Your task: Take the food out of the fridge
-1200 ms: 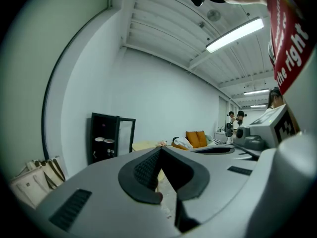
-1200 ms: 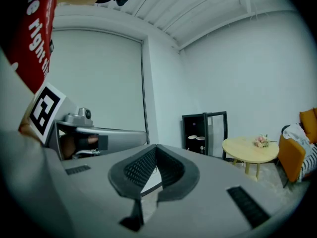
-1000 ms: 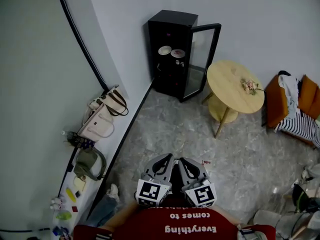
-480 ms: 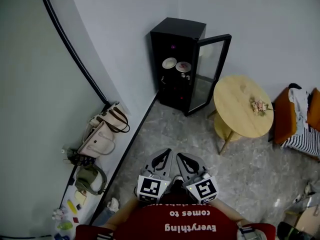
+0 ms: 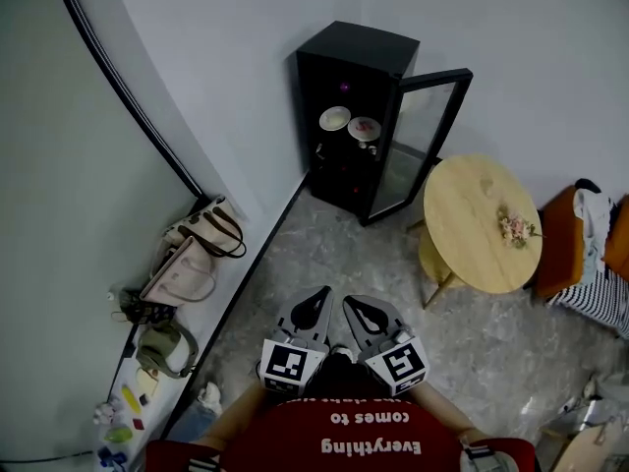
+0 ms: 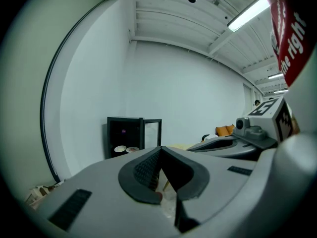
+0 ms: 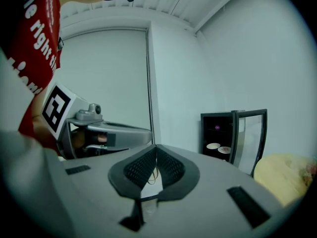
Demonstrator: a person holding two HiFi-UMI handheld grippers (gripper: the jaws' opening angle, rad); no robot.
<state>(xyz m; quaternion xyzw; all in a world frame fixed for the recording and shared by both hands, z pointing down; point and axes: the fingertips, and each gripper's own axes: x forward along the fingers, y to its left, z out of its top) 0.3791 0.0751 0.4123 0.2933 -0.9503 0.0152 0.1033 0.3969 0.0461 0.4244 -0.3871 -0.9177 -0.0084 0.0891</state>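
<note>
Fridge [image 5: 349, 106] upper centre of the head view, door open, plates of food [image 5: 335, 118] on its shelf. Approach step, I reckon, well short of it. My left gripper [image 5: 316, 303] and right gripper [image 5: 356, 308] low centre, both pressed together, empty; next, close in and spread

- The red shirt [image 5: 334, 439], at the bottom of the head view, carries white print that reads upside down from the camera: "Everything" on one line and "comes to" on the next.
- In the left gripper view the red shirt [image 6: 291, 38] shows "the right" in white, running down the cloth. The rest is cut off.
- In the right gripper view the red shirt [image 7: 34, 19] shows "he right th". The larger letters below it are only partly visible and cannot be read.
- The marker cube [image 5: 287, 364] on the left gripper [image 5: 317, 297] and the marker cube [image 5: 403, 364] on the right gripper [image 5: 354, 305] bear black-and-white square code patterns.
</note>
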